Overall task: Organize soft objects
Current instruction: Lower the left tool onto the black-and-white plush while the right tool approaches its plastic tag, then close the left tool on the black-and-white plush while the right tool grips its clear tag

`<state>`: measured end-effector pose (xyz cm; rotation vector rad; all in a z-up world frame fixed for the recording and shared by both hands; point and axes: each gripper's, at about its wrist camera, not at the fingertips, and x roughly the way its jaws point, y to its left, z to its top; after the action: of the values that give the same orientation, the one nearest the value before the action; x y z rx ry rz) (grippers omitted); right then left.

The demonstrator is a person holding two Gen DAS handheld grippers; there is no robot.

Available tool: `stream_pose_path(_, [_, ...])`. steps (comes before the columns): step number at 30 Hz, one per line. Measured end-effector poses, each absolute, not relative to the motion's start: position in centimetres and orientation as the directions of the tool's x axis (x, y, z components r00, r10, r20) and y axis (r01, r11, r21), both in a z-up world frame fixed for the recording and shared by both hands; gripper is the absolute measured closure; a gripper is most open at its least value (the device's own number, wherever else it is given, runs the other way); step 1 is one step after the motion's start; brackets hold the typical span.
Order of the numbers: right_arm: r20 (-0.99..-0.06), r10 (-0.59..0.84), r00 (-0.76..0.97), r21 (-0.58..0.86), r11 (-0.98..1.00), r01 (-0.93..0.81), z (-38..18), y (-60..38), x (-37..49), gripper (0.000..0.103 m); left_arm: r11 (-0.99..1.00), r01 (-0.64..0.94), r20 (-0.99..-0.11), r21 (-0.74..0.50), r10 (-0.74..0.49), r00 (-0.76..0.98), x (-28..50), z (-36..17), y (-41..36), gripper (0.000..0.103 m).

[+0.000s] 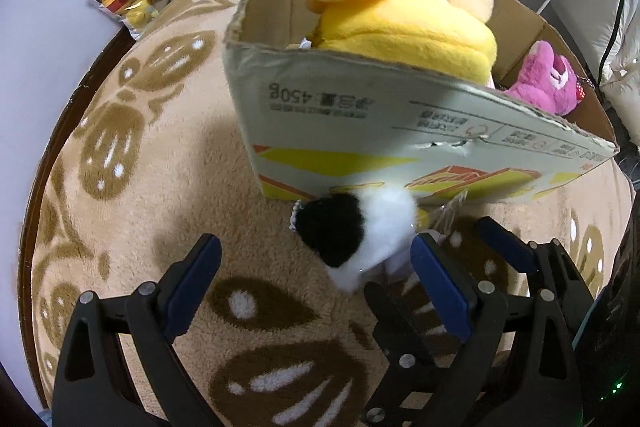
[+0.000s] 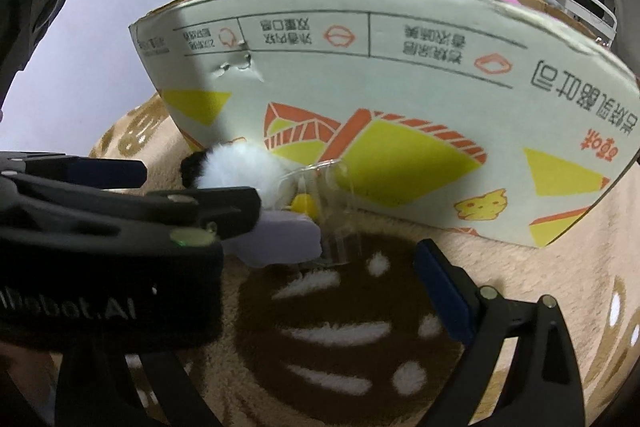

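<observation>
While the black and white fluffy toy (image 1: 356, 239) lies on the brown rug (image 1: 132, 211) just in front of the cardboard box (image 1: 360, 115), the left gripper (image 1: 316, 267) stands wide open around it, holding nothing. The right gripper (image 2: 280, 263) is open too, close beside it. A yellow plush (image 1: 400, 15) and a pink plush (image 1: 548, 79) sit in the box.

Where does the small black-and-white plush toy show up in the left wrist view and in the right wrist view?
Left wrist: the black-and-white plush sits low centre, on the rug between the left gripper fingers, just in front of the cardboard box.
Right wrist: the same plush is left of centre, beside the box's printed wall, partly behind the other gripper.
Shared landmark: the punctured tear in the box wall.
</observation>
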<state>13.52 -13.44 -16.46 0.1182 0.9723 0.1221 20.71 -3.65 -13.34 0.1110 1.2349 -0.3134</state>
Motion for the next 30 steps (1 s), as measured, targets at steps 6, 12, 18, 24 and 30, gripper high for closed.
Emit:
stream_pose_path(6, [-0.794, 0.176, 0.582, 0.149, 0.984, -0.096, -16.4, -12.7, 13.7, 0.002, 0.956, 0.276, -0.94, -0.104, -0.185, 0.286, 20.9, -13.3, -3.3, 0.009])
stream_pose_path(12, [-0.788, 0.221, 0.574, 0.175, 0.975, -0.134, -16.6, -11.6, 14.3, 0.015, 0.956, 0.272, -0.941, -0.108, -0.187, 0.282, 21.6, -13.5, -2.6, 0.009])
stream_pose_path(18, [-0.788, 0.244, 0.565, 0.198, 0.97, -0.143, -16.7, -11.2, 14.4, 0.02, 0.956, 0.275, -0.941, -0.105, -0.185, 0.284, 21.8, -13.6, -2.5, 0.009])
stream_pose_path(24, [-0.799, 0.231, 0.555, 0.198, 0.973, -0.119, -16.4, -11.9, 13.9, 0.02, 0.957, 0.274, -0.937, -0.099, -0.182, 0.298, 21.4, -13.3, -2.8, 0.009])
stream_pose_path(30, [-0.828, 0.189, 0.528, 0.176, 0.981, -0.075, -16.9, -12.7, 13.9, 0.02, 0.954, 0.284, -0.941, -0.1, -0.183, 0.283, 21.5, -14.0, -3.4, 0.009])
